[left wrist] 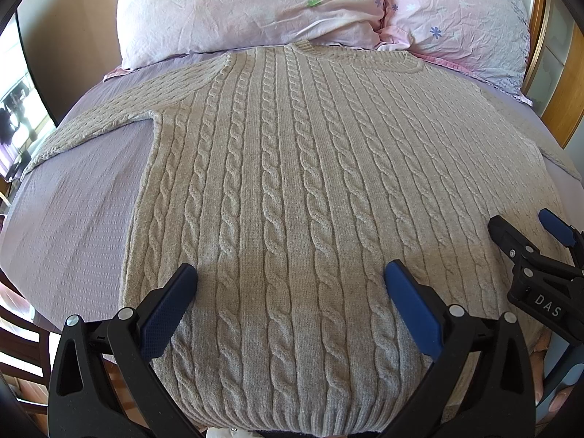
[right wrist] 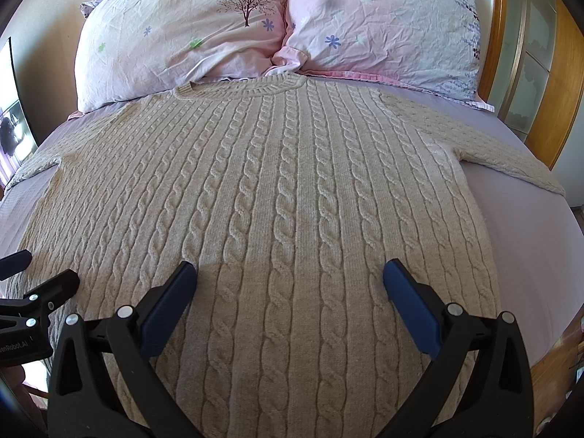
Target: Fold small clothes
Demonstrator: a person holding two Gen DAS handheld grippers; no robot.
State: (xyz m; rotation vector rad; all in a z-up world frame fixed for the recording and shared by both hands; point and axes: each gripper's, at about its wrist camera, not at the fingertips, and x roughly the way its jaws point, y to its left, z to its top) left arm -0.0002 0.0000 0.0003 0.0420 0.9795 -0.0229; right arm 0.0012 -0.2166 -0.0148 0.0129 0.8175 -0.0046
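Note:
A beige cable-knit sweater (left wrist: 292, 182) lies flat and face up on the bed, collar toward the pillows, both sleeves spread out to the sides. It also fills the right wrist view (right wrist: 277, 200). My left gripper (left wrist: 290, 273) is open and empty, above the sweater's lower left part near the hem. My right gripper (right wrist: 290, 273) is open and empty above the lower right part. The right gripper also shows at the right edge of the left wrist view (left wrist: 529, 241), and the left gripper at the left edge of the right wrist view (right wrist: 33, 277).
The lilac bedsheet (left wrist: 73, 211) shows on both sides of the sweater (right wrist: 529, 255). Two pink floral pillows (left wrist: 237, 11) (right wrist: 383, 25) lie against the head of the bed. A wooden headboard frame (right wrist: 554, 73) stands at the right. A wooden chair (left wrist: 22, 357) stands by the bed's left corner.

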